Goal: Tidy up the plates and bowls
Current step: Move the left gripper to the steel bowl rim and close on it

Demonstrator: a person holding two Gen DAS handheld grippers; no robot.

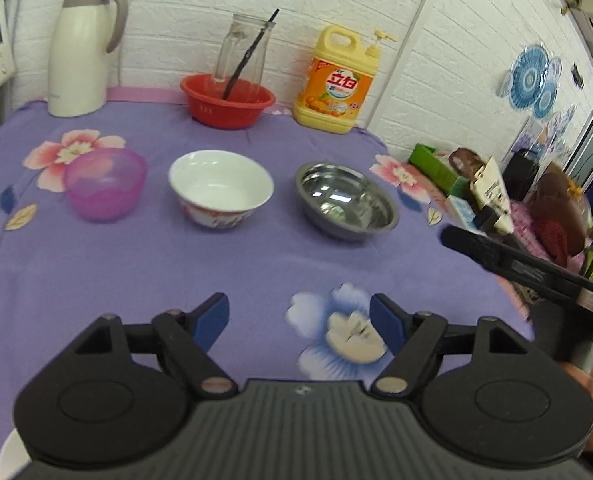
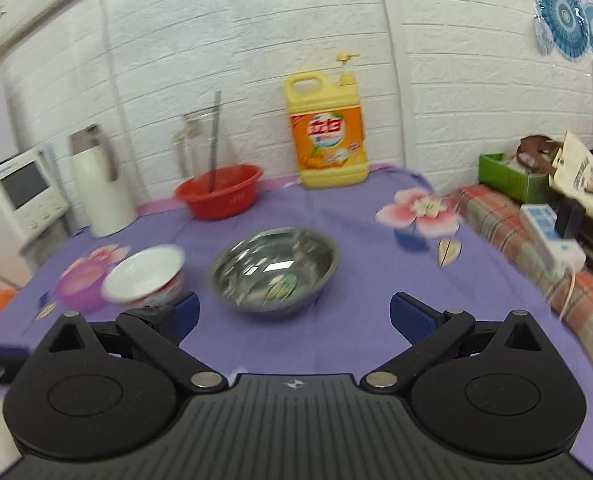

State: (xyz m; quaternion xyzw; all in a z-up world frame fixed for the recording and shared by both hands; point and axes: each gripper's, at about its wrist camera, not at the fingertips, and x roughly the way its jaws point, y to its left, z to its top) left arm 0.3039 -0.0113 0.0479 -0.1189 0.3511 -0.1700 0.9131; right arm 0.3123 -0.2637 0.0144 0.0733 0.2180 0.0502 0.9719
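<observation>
Three bowls stand in a row on the tabletop (image 1: 96, 280), which is draped in a soft purple cloth printed with pink and blue flowers. They sit apart from one another, mouths up, well ahead of both tools, so each can be taken singly and nested.

The left gripper (image 1: 299, 318) hangs low over the cloth with its blue-padded jaws spread wide and nothing between them. Ahead and to its left is the translucent pink plastic bowl (image 1: 105, 184), rounded and thin-walled. Straight ahead is the white ceramic bowl with a red patterned outside (image 1: 221, 189), glazed, steep-sided and on a narrow foot. Ahead to its right is the shallow stainless steel bowl (image 1: 346, 199), mirror-bright with a thin rolled rim.

The right gripper (image 2: 294, 314) is also released and empty. The steel bowl lies just ahead of it, nearly centred between its jaws, so I judge that bowl its likely first pick; the slick metal rim may slip under the pads.

Behind the row, along the white brick-pattern wall, stand a red plastic basin (image 1: 227, 100) holding a clear glass jug, a yellow detergent bottle with a pump (image 1: 336, 82) and a cream thermos jug (image 1: 83, 50). A white curved edge near the left gripper's base may be a plate; I cannot tell.
</observation>
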